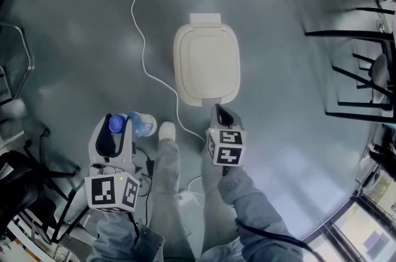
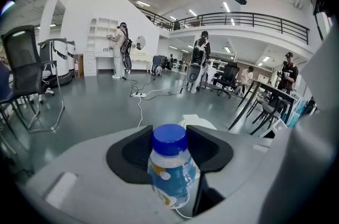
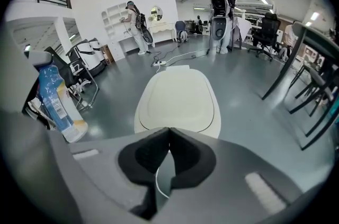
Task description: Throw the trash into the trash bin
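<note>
A cream trash bin (image 1: 206, 59) stands on the grey floor with its lid down; the right gripper view shows it (image 3: 177, 98) straight ahead. My left gripper (image 1: 120, 124) is shut on a clear plastic bottle (image 1: 137, 124) with a blue cap and a blue-and-yellow label. In the left gripper view the bottle (image 2: 170, 170) stands cap-up between the jaws. It hangs left of the bin's near end. My right gripper (image 1: 221, 112) is shut and holds nothing, its tips just short of the bin's near edge. In its own view the jaws (image 3: 169, 130) meet, and the bottle (image 3: 57, 101) shows at the left.
A white cable (image 1: 142, 38) runs across the floor past the bin's left side. Black table and chair frames (image 1: 359, 69) stand at the right, an office chair (image 1: 25, 180) at the lower left. The person's shoe (image 1: 167, 131) is between the grippers. People stand far off.
</note>
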The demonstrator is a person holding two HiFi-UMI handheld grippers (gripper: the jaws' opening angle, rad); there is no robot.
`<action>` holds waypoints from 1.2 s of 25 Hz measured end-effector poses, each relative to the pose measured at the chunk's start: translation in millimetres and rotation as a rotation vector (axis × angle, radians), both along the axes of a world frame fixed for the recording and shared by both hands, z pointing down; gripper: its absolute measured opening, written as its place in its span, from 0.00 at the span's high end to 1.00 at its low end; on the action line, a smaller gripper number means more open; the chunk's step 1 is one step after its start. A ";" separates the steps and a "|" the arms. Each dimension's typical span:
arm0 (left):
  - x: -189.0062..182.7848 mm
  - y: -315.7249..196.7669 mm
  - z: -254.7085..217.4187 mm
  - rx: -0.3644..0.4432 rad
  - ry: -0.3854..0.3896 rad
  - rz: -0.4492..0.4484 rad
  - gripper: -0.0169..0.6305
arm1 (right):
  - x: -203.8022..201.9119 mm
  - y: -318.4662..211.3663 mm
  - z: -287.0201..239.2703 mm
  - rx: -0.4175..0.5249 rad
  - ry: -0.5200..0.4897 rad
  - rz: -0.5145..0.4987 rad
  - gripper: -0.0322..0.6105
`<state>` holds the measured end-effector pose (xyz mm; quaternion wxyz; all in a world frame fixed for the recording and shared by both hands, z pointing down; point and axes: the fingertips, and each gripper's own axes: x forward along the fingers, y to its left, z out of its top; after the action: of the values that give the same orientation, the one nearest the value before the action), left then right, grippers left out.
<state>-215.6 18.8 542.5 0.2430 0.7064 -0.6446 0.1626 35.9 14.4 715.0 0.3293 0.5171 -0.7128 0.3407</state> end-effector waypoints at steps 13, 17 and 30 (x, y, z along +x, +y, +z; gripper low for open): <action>-0.1 -13.0 4.6 0.017 0.000 0.053 0.65 | -13.5 5.2 27.9 -0.042 0.012 0.004 0.95; -0.2 -12.3 6.1 0.011 0.003 0.052 0.65 | -10.7 8.7 34.9 -0.066 0.014 0.015 0.95; 2.6 -15.8 5.9 0.012 -0.010 0.055 0.65 | -6.8 12.2 45.1 -0.086 -0.043 0.022 0.95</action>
<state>-213.1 3.0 548.5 0.2308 0.7246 -0.6270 0.1688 29.1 26.6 760.1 0.3321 0.5027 -0.6989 0.3856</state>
